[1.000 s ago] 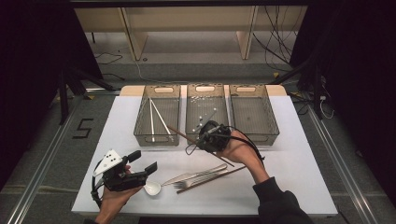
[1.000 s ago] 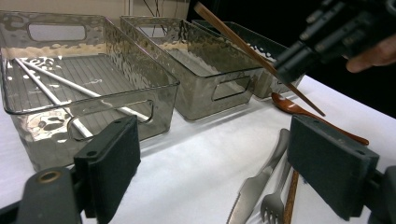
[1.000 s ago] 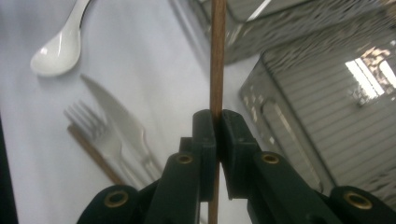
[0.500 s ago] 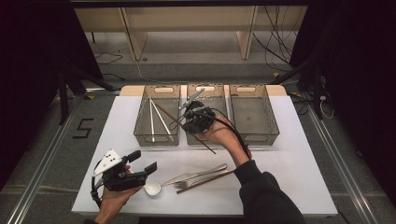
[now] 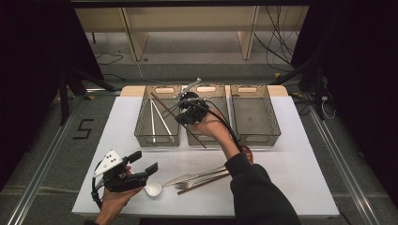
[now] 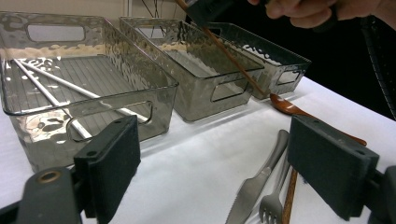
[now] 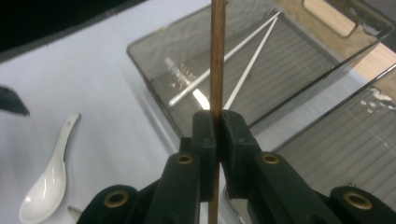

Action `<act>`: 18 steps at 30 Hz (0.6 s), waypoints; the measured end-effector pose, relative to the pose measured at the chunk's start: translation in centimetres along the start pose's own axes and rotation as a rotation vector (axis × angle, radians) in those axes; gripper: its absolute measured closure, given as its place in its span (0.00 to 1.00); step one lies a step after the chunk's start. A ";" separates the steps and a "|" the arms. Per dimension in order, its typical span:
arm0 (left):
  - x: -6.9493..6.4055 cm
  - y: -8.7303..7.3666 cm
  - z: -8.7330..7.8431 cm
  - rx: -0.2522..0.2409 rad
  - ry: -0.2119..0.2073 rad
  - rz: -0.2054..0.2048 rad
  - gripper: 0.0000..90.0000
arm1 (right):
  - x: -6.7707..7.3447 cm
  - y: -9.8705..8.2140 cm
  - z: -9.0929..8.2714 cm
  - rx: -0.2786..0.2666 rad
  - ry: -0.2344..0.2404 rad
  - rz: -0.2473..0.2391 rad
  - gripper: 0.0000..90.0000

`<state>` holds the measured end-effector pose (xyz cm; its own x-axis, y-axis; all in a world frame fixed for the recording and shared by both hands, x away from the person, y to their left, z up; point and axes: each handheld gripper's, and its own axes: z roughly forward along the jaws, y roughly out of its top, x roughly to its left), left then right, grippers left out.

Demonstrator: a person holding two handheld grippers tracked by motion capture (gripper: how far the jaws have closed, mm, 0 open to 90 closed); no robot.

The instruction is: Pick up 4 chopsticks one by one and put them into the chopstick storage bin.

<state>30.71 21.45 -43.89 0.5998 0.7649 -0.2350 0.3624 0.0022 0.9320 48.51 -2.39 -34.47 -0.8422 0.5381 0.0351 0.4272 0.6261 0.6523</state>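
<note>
Currently I hold a brown chopstick (image 7: 217, 70) pinched in the right gripper (image 7: 217, 122) above the left bin (image 5: 141, 123) with two white chopsticks (image 5: 159, 121) inside; left gripper (image 5: 143, 164) spread, table (image 5: 291, 164) cutlery (image 5: 199, 178) unsorted.

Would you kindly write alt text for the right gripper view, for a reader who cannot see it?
The right gripper, its two black jaws closed, pinches a brown wooden chopstick that runs straight up the frame. Beyond it a clear plastic bin on the white table holds two white chopsticks; a white ceramic spoon lies lower left.
</note>
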 end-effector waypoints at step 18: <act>0.0 0.0 -0.1 -0.002 -0.006 0.001 0.19 | -1.2 3.6 2.0 -0.116 -0.004 0.117 0.95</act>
<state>30.69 21.51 -43.85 0.6039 0.7613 -0.2360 0.3607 0.0030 0.9327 51.72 0.39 -33.67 -0.7873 0.6061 0.1129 0.4814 0.4899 0.7267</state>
